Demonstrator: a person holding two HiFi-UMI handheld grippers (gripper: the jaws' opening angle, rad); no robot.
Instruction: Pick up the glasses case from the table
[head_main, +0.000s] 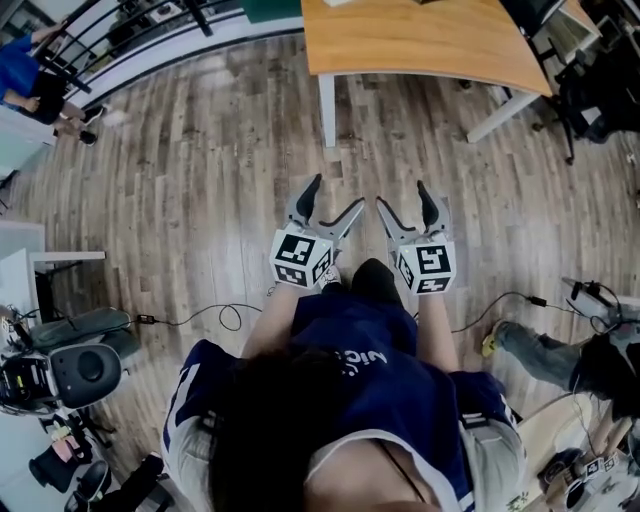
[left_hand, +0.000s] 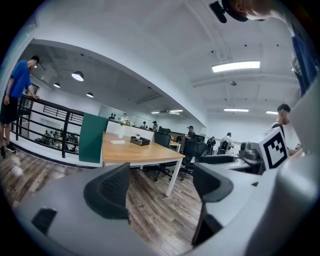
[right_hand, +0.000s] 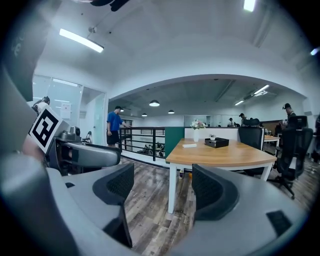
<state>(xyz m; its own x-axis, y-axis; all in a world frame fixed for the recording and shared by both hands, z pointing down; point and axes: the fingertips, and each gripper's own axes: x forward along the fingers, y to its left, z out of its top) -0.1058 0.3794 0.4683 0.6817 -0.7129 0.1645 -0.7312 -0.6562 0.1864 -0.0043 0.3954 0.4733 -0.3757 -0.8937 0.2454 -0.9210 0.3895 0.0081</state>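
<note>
A wooden table (head_main: 420, 45) stands a stride ahead of me across the plank floor. On its top lie a dark box-like thing (right_hand: 216, 142) (left_hand: 140, 141) and a small flat white thing (right_hand: 189, 145) (left_hand: 118, 142); which one is the glasses case I cannot tell. My left gripper (head_main: 337, 195) (left_hand: 161, 175) is open, nothing between its jaws. My right gripper (head_main: 402, 196) (right_hand: 162, 175) is open and empty too. Both are held side by side in front of my body, pointing toward the table and well short of it.
A person in blue (head_main: 25, 70) (right_hand: 115, 125) stands at a black railing on the left. A green partition (right_hand: 174, 140) and a flower vase (right_hand: 196, 127) sit at the table's far end. Office chairs (head_main: 580, 90) stand to its right. Cables (head_main: 220, 318) and equipment (head_main: 70, 370) lie on the floor beside me.
</note>
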